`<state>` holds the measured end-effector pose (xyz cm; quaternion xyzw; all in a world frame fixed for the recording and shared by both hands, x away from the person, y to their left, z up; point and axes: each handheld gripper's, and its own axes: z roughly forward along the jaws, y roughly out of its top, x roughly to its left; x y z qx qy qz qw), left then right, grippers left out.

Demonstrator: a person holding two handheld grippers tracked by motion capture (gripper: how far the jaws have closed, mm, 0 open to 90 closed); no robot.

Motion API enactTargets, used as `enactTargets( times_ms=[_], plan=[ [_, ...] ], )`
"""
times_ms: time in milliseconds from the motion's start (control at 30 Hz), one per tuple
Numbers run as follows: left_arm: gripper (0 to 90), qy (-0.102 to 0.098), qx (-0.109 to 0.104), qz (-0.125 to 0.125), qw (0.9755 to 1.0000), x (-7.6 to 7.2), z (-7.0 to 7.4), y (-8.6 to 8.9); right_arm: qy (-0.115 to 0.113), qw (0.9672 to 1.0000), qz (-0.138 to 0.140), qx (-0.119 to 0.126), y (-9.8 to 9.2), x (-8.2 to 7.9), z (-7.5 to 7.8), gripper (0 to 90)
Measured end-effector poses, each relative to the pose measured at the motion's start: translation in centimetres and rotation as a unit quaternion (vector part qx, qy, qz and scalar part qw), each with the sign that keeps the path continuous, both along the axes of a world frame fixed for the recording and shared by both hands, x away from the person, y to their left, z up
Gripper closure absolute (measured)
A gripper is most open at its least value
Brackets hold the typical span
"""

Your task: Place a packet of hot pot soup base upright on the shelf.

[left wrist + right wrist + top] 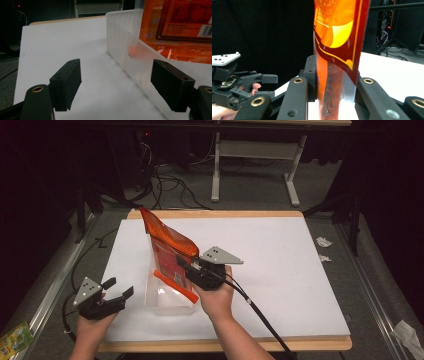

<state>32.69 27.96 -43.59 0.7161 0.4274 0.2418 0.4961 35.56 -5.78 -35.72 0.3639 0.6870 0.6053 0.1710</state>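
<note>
High view first: a shiny orange foil pouch (167, 245) stands tilted in a clear, shallow plastic tub (167, 304) just left of the frame's centre, on the white sheet that covers the table (280, 270). The right gripper (183, 264) is clamped on the pouch's near edge, partway up its side. In the right gripper view the two black jaws press the pouch (337, 37) flat between them, so the hold looks firm. The left gripper (120, 288) sits at lower left, jaws spread and holding nothing; in the left gripper view its jaws frame bare white sheet and the tub's frosted wall (120, 47), without touching it.

The step in hand looks like seating the pouch in the tub. To do it well, I would keep the right gripper's pinch steady and lower the pouch straight, so its bottom edge settles flat on the tub floor rather than riding up a wall. The tub looks light and may slide or tip under a sideways push. The left gripper is well placed to close on the tub's near wall and brace it. Loosen the pinch only once the pouch rests on its own.
</note>
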Motion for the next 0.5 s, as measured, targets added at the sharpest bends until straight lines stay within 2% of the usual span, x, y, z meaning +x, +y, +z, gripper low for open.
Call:
enactTargets(
  times_ms=[67,233,433,500],
  plan=[
    [25.2,-0.001,0.004,-0.002,1.0,0.0,0.0,0.0,0.001,1.0,0.0,-0.005,0.1,0.1,-0.2,72.7],
    [25.3,0.004,-0.004,-0.005,1.0,0.2,-0.1,0.0,0.005,0.9999,-0.005,-0.013,0.6,0.1,-0.9,72.7],
    [25.4,0.004,-0.004,-0.008,1.0,0.2,-0.1,-0.2,0.016,0.9996,-0.006,-0.021,1.1,0.3,-2.2,72.7],
    [25.4,0.004,-0.003,-0.008,1.0,0.2,-0.1,-0.2,0.012,0.9997,-0.011,-0.02,1.1,0.3,-2.5,72.7]
  ],
)
